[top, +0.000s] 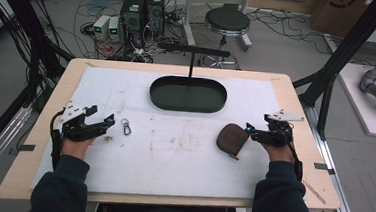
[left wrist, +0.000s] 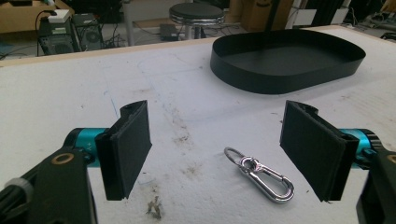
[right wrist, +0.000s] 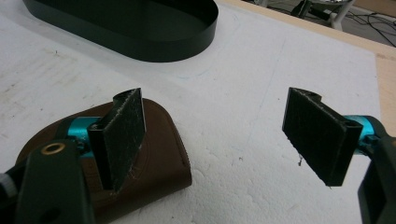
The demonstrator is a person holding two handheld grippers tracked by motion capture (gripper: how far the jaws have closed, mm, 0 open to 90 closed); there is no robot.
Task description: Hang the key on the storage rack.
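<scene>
— Cluttered workshop floor behind: cables, computer towers [top: 143,10], round stool [top: 227,20]. Nearer, pale wooden desk [top: 301,111] under a stained white mat [top: 182,165].

— And on the mat?

— Silver carabiner clip with key ring [top: 126,126], flat on the mat, just right of the left claw [top: 105,122]. Seen along that claw's own view, clip [left wrist: 260,174] lying ahead and between the two pads, closer to the right-hand one, long axis slanting from the ring at the near-centre out toward that pad. Not touched.

— Left claw's state?

— Spread wide, nothing between the pads but bare mat and the clip beyond them.

— Other side?

— Brown leather pouch [top: 232,139], rounded, flat on the mat, just left of the right claw [top: 251,132]. From that claw's view, pouch [right wrist: 159,154] under and behind the left-hand pad, off to one side rather than centred in the gap. Right claw also wide, gripping nothing.

— Farther out?

— Black oval tray [top: 187,107], empty, toward the far middle of the desk, well apart from both items.

— Nearer hand for each?

— Left for the clip, right for the pouch. Likely need for the clip: slight advance, then closing across its slim width rather than along its length.
</scene>
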